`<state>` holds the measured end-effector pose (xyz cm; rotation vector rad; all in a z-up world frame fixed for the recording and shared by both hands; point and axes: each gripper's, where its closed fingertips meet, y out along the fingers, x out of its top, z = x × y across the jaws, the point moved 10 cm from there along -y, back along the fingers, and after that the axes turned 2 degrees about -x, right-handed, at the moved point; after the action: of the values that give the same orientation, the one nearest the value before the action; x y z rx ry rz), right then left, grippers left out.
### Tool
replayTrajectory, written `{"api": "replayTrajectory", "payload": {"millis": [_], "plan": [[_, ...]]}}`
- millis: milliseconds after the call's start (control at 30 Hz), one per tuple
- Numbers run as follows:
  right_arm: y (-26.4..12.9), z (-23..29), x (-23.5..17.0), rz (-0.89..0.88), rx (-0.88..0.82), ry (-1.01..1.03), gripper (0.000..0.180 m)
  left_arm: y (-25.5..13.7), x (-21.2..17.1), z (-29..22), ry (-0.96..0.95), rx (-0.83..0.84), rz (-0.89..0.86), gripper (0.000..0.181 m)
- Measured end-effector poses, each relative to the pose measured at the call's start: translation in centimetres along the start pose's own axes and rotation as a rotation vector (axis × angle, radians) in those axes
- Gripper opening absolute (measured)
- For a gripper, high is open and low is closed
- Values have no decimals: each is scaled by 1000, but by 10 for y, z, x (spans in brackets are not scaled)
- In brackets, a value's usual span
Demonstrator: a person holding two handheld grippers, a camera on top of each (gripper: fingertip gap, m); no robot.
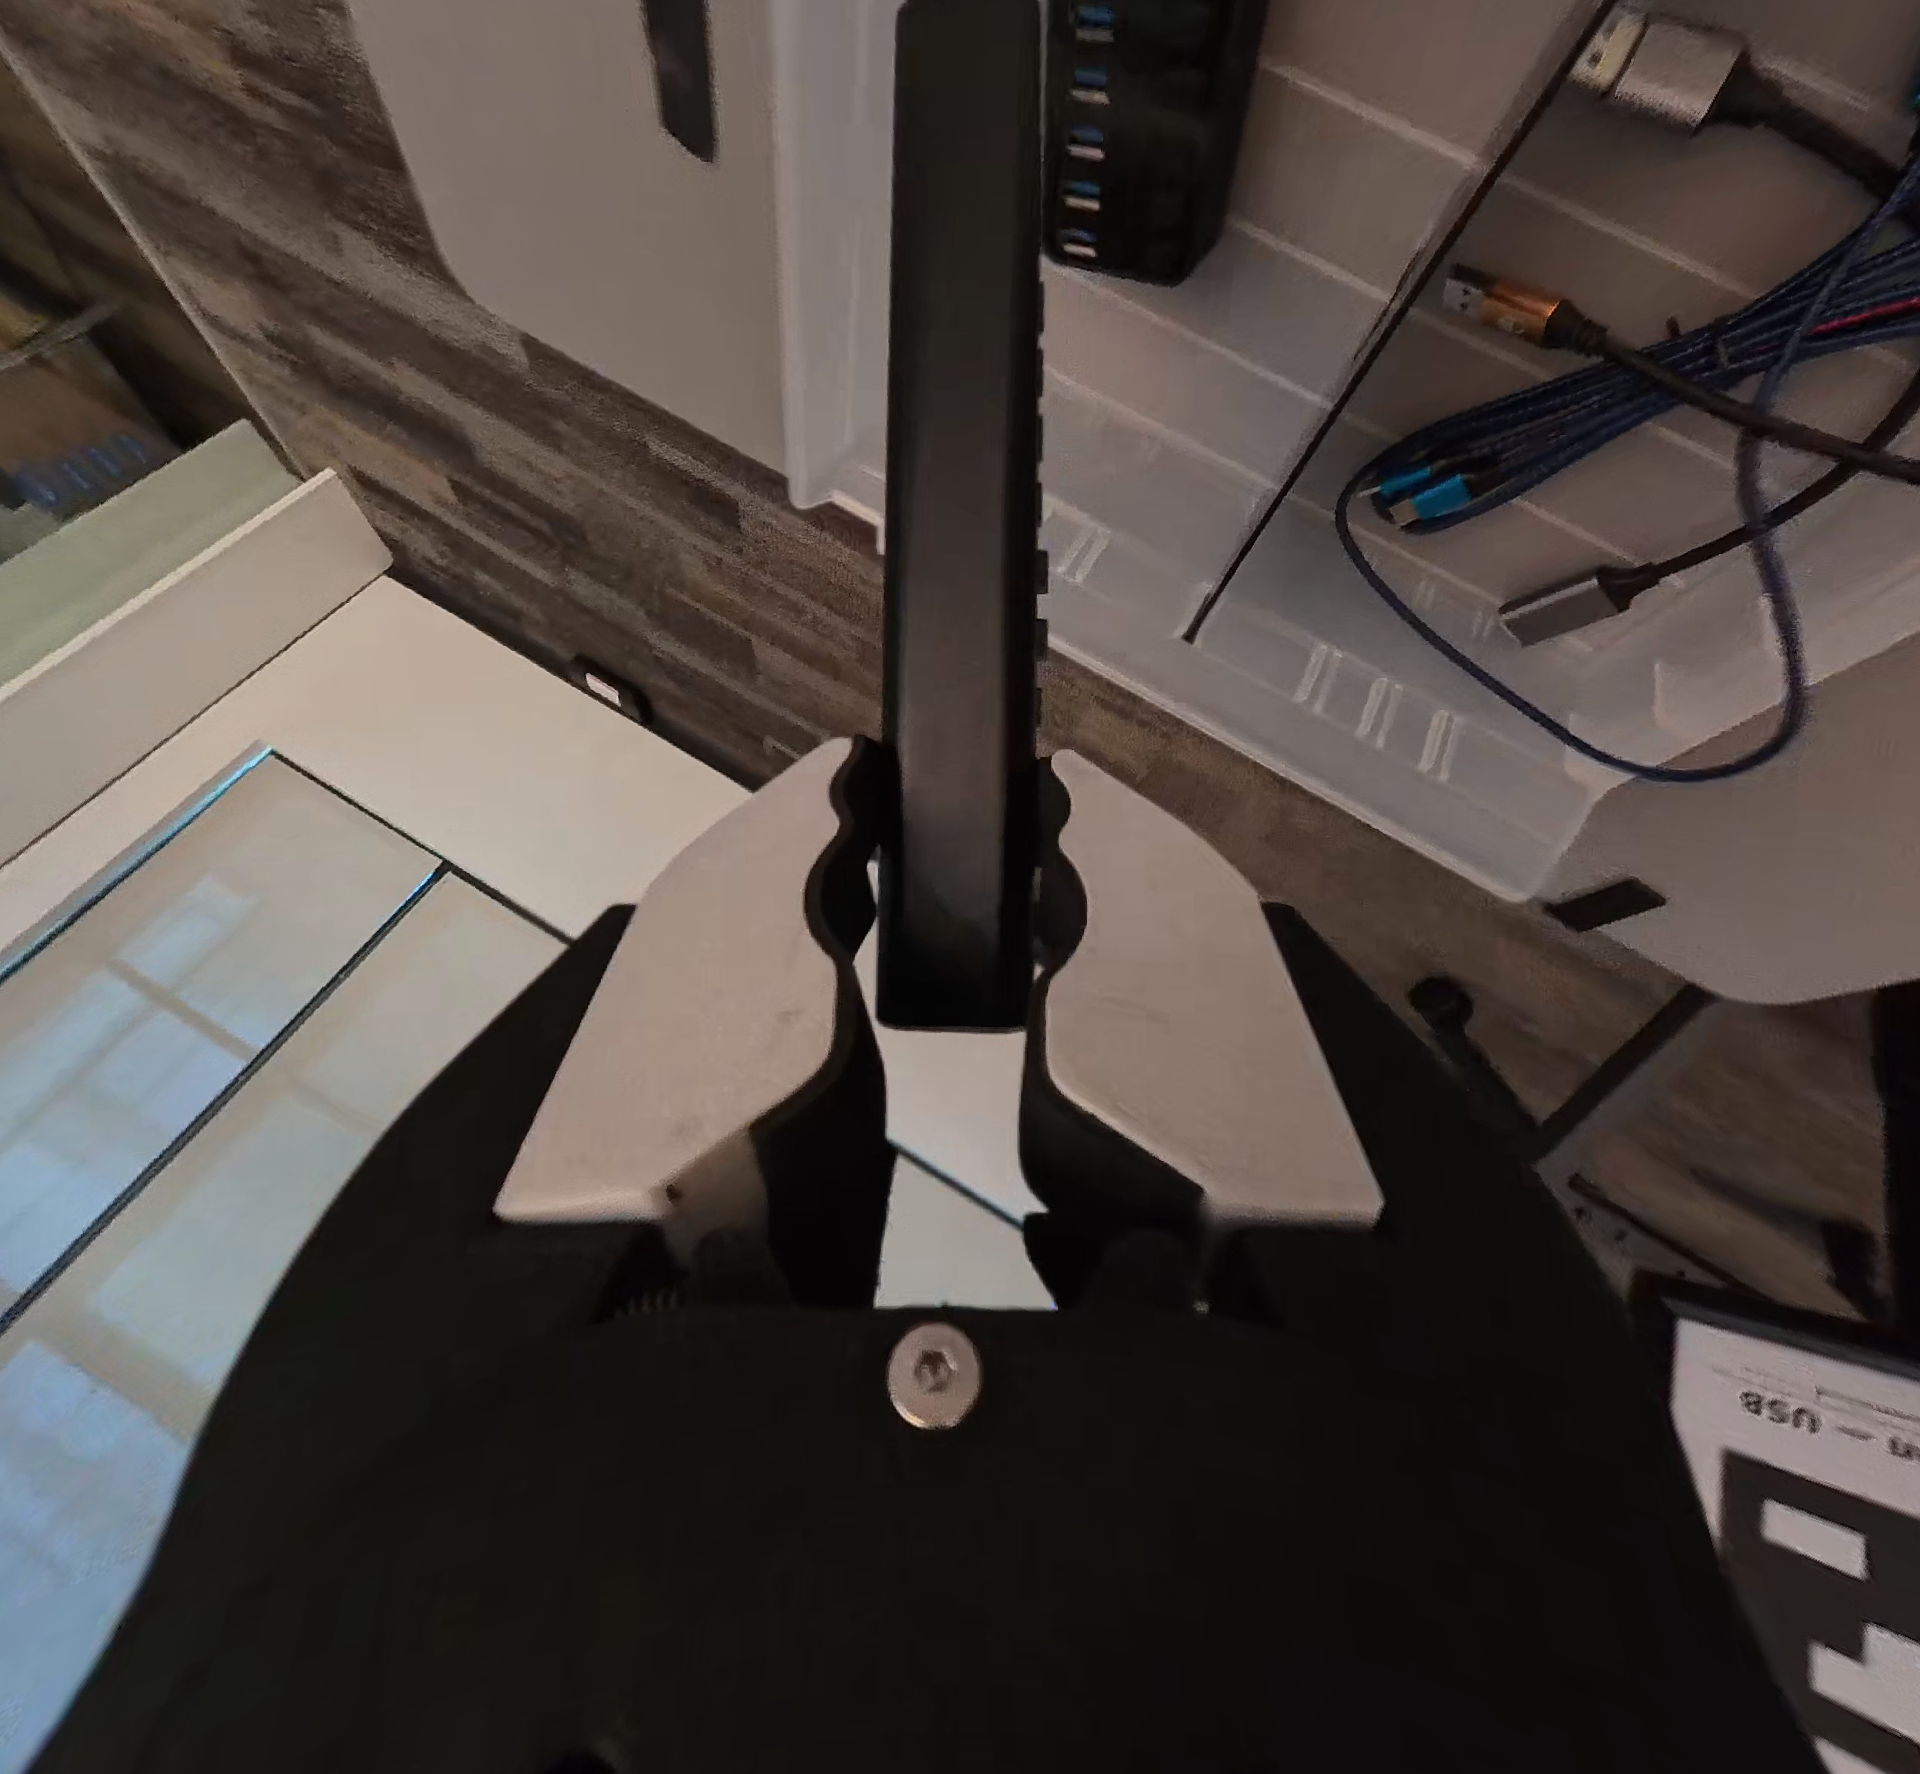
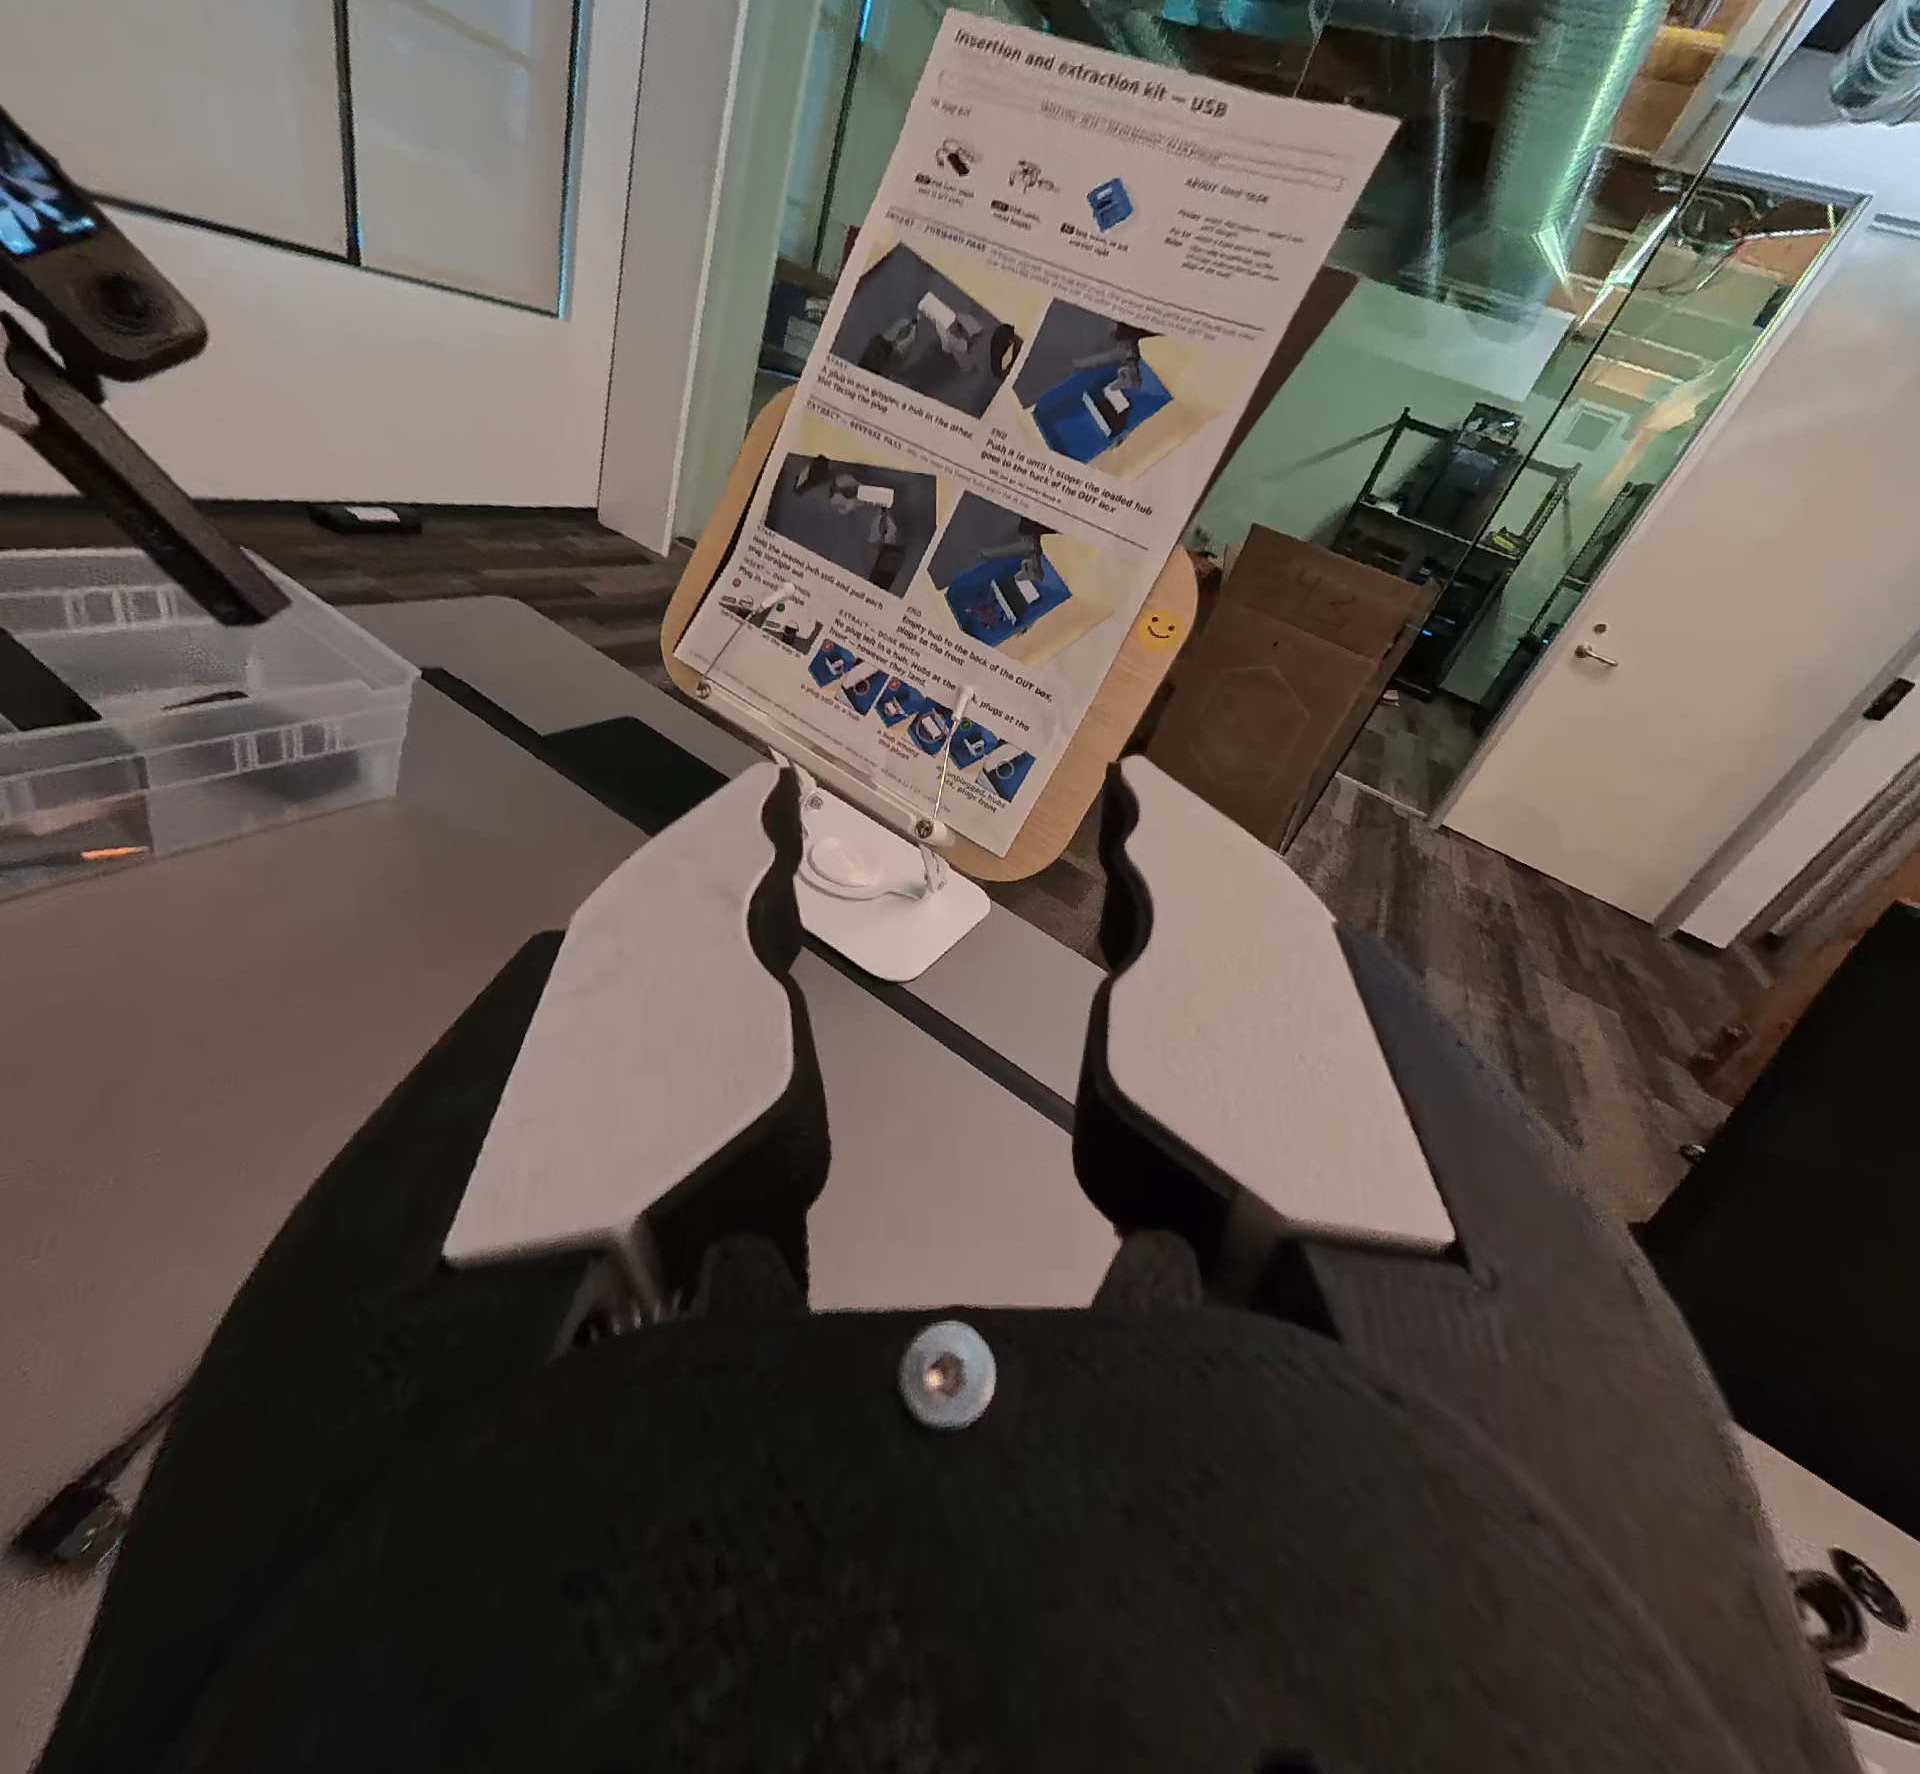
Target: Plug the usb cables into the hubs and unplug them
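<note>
My left gripper point(image 1: 954, 789) is shut on a long black USB hub point(image 1: 961, 436) and holds it edge-on, pointing away, above the clear plastic bin point(image 1: 1382, 644). A second black hub point(image 1: 1143, 62) with blue ports lies in the bin. Loose USB cables lie at the bin's right: a grey plug point(image 1: 1662, 67), an orange plug point(image 1: 1507, 306), blue plugs point(image 1: 1429, 498) and another grey plug point(image 1: 1569, 604). My right gripper point(image 2: 940, 820) is open and empty above the grey table point(image 2: 260, 997). In the right wrist view the held hub point(image 2: 135, 488) shows at far left over the bin point(image 2: 208, 716).
An instruction sheet on a wooden stand point(image 2: 1049, 436) with a white base stands just ahead of my right gripper at the table's far edge. A glass wall point(image 2: 1455, 270) and a white door point(image 2: 1662, 633) lie beyond. A printed card point(image 1: 1808, 1516) sits at the lower right of the left wrist view. One gripper's finger ends stand about 60 cm off the other's. From the left gripper's tips to the grey plug point(image 1: 1569, 604) is close to 25 cm.
</note>
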<state>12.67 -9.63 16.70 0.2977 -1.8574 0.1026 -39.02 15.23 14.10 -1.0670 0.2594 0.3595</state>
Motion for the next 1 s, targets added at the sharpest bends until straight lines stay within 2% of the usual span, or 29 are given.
{"api": "replayTrajectory", "payload": {"millis": [133,233,367,500,600,667,800,933,1000], "plan": [[-13,-11,1,-40,-1,47,56,-48,8,-3,-25,58,-69,26],[-23,-18,3,-76,4,96,55,-81,30,-13,10,100,-105,26],[-36,-21,6,-112,31,142,55,-115,80,-30,84,124,-185,26],[-51,-21,12,-112,30,118,55,-131,145,-49,125,129,-324,27],[-66,-20,17,-130,35,105,55,-126,190,-62,111,148,-440,26],[-76,-20,22,-160,41,102,55,-114,216,-69,91,92,-502,26],[-93,-23,26,-206,40,107,55,-77,255,-87,105,-14,-504,27],[-102,-34,24,-227,41,189,54,-45,270,-101,135,-14,-421,27],[-104,-39,22,-250,84,233,53,-36,266,-99,77,-50,-460,26]]}}
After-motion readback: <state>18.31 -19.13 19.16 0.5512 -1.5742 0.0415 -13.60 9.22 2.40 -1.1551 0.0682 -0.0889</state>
